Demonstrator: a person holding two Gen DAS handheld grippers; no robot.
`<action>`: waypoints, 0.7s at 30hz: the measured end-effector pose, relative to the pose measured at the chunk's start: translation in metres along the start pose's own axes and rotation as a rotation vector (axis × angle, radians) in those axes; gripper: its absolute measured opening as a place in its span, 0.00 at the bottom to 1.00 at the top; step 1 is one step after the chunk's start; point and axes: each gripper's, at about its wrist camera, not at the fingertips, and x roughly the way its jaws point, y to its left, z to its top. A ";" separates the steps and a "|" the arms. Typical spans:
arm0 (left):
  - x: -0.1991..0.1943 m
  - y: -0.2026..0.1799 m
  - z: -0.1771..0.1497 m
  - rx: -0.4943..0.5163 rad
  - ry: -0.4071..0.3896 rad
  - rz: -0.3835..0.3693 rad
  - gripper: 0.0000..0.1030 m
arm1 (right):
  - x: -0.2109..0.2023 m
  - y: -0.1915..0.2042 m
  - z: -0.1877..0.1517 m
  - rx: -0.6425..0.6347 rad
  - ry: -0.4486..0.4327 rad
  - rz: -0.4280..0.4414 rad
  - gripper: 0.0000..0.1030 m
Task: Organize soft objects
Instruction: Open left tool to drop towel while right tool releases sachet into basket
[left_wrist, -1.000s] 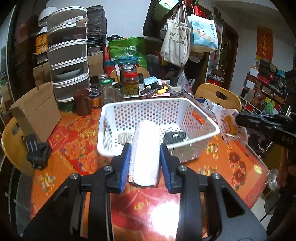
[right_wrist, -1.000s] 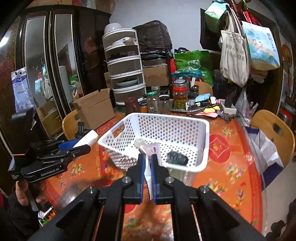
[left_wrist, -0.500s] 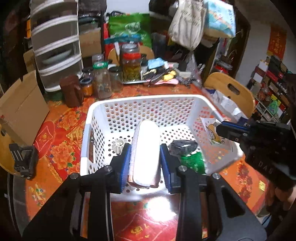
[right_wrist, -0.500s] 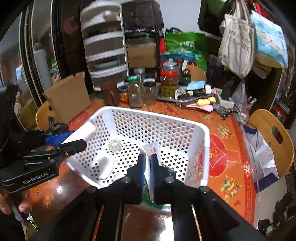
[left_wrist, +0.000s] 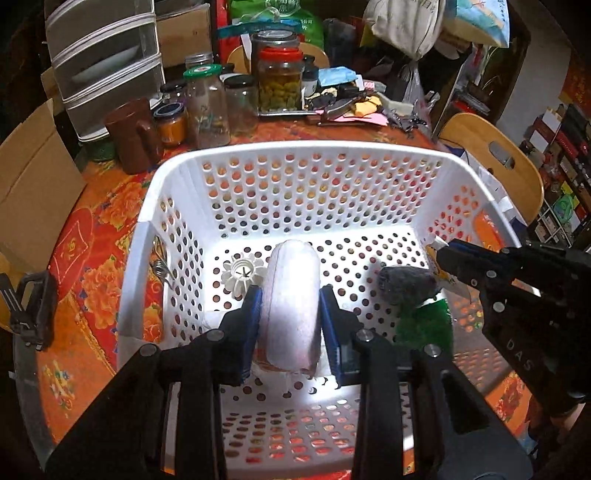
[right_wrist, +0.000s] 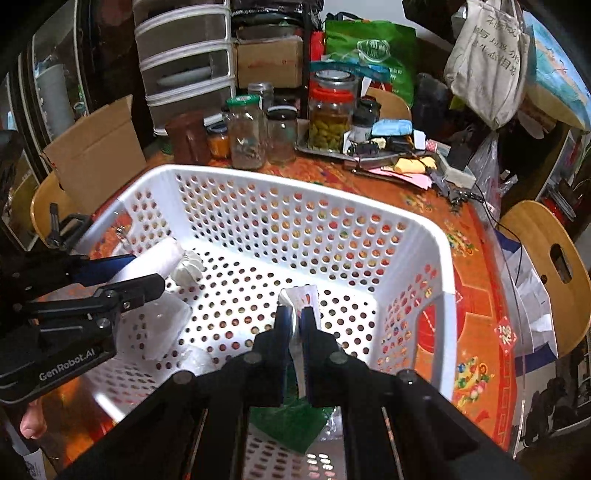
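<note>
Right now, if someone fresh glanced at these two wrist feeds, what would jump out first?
The big white perforated basket fills both views, sitting on the red floral tablecloth. Over its floor, the left gripper is shut on a rolled white towel, and the right gripper pinches a thin packet. Behind the basket stands a crowd of glass jars.

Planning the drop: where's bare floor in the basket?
Free: the far half of the basket floor, between the back wall and the white roll. Also the near floor under the left gripper. Crowded: right side, around the dark bundle and green packet.
</note>
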 end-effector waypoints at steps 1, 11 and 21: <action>0.003 0.001 0.000 -0.003 0.003 -0.003 0.28 | 0.002 -0.001 -0.001 0.000 -0.003 -0.005 0.05; 0.011 0.000 -0.003 0.000 0.014 0.004 0.29 | 0.004 -0.002 -0.005 0.025 -0.007 0.061 0.06; 0.001 -0.004 -0.003 0.003 -0.013 -0.033 0.49 | -0.007 -0.009 -0.010 0.056 -0.043 0.091 0.65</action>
